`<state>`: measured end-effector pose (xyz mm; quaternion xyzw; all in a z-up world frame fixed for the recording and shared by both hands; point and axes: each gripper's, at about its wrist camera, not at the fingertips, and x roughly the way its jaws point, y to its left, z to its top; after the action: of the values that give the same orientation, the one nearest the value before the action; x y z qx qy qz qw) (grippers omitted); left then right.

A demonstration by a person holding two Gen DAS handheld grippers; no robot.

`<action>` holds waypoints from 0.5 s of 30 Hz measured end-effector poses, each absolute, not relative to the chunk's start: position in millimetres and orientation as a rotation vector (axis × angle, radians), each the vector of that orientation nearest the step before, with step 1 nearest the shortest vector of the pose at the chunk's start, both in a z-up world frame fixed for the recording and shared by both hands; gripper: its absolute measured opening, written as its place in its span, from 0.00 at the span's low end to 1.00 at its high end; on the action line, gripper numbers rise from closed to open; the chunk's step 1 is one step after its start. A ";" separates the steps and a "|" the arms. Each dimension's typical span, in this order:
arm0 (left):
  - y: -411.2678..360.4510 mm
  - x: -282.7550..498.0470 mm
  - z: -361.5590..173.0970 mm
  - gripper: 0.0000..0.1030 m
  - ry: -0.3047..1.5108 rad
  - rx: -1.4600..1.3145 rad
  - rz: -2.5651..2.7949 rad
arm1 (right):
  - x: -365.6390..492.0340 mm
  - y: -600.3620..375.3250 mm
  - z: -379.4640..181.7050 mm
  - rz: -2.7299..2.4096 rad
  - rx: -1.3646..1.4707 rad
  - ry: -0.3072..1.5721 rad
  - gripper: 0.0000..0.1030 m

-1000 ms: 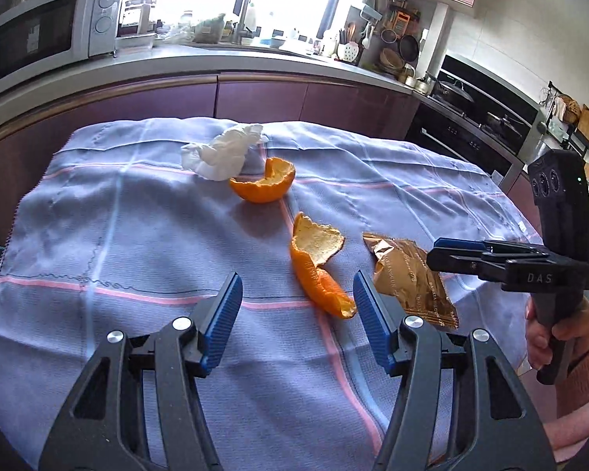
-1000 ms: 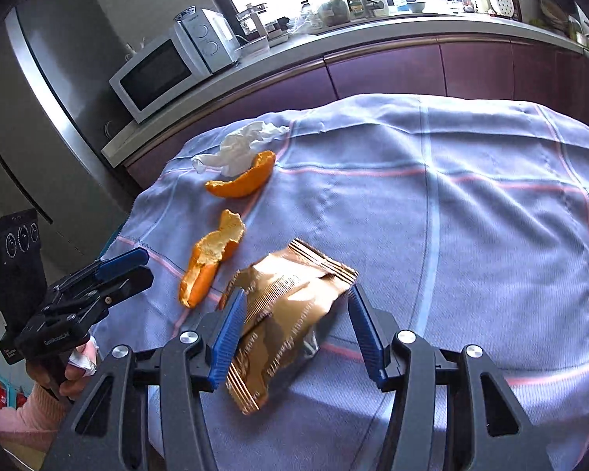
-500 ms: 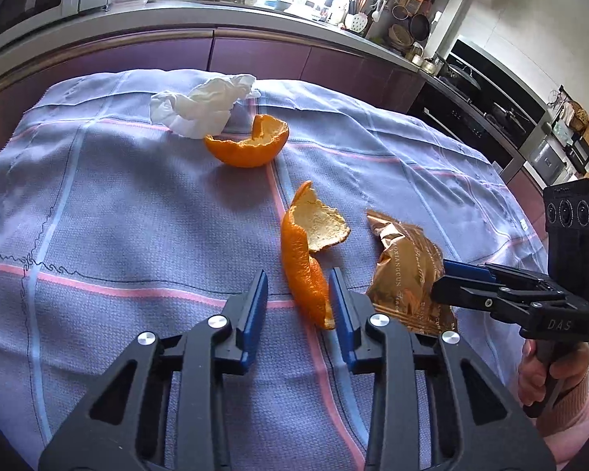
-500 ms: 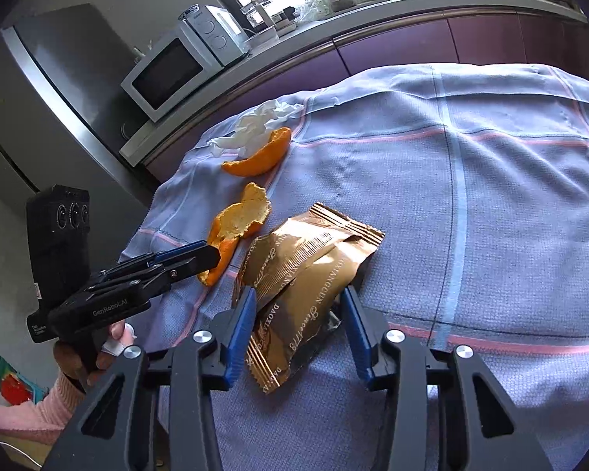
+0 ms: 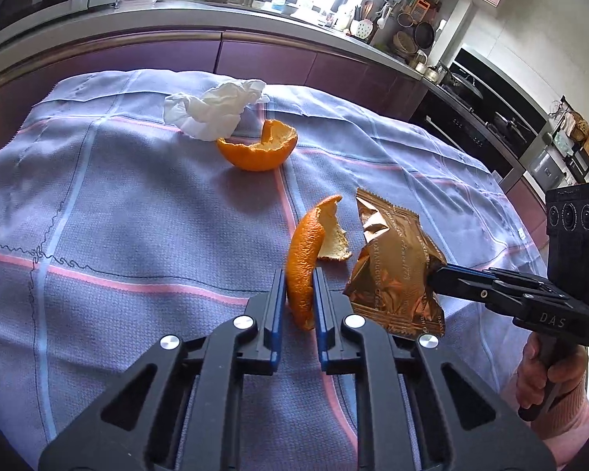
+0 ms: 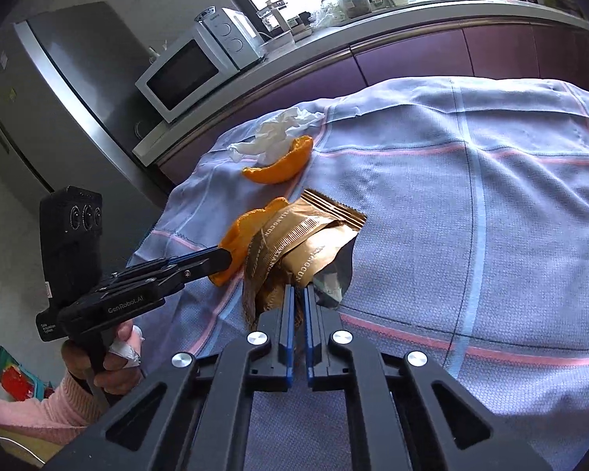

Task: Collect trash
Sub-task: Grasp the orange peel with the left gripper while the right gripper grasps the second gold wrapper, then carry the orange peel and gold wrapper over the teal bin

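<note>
A long curl of orange peel [image 5: 304,251] lies on the blue checked tablecloth [image 5: 117,216]. My left gripper [image 5: 298,274] is closing on its near end, and both pads press the peel. Beside it to the right, the crumpled gold snack wrapper [image 5: 396,267] is pinched at its near edge by my right gripper [image 6: 298,290], which is shut on it. In the right wrist view the wrapper [image 6: 310,243] stands bunched up above the fingers, with the peel [image 6: 241,231] and the left gripper [image 6: 224,261] just to its left. The right gripper [image 5: 438,274] enters the left wrist view from the right.
Farther back on the cloth, a cup-shaped orange peel [image 5: 259,153] rests against a crumpled white tissue [image 5: 212,112]. A counter with a microwave [image 6: 192,70] runs behind the table, a steel fridge [image 6: 59,90] stands at left, and an oven [image 5: 487,117] at right.
Both grippers went from wide open to closed: the left onto the long orange peel, the right onto the gold wrapper, which bunched up. The left gripper also moved forward and down.
</note>
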<state>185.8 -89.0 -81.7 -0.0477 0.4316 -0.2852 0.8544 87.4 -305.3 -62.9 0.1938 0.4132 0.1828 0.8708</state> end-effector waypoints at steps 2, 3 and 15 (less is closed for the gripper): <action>-82.7 183.2 -77.5 0.13 0.892 -0.103 -0.587 | 87.8 -302.8 -58.7 0.391 0.402 0.852 0.03; -79.2 181.8 -75.1 0.13 0.884 -0.103 -0.580 | 88.2 -301.6 -56.5 0.398 0.405 0.846 0.02; -4.4 162.0 -42.1 0.13 0.777 -0.161 -0.438 | 103.1 -262.5 -28.5 0.502 0.351 0.789 0.02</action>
<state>162.0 -4.4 -42.1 -0.0777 0.3753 -0.2114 0.8991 103.1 -262.5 -28.5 0.1682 0.3784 0.2407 0.8778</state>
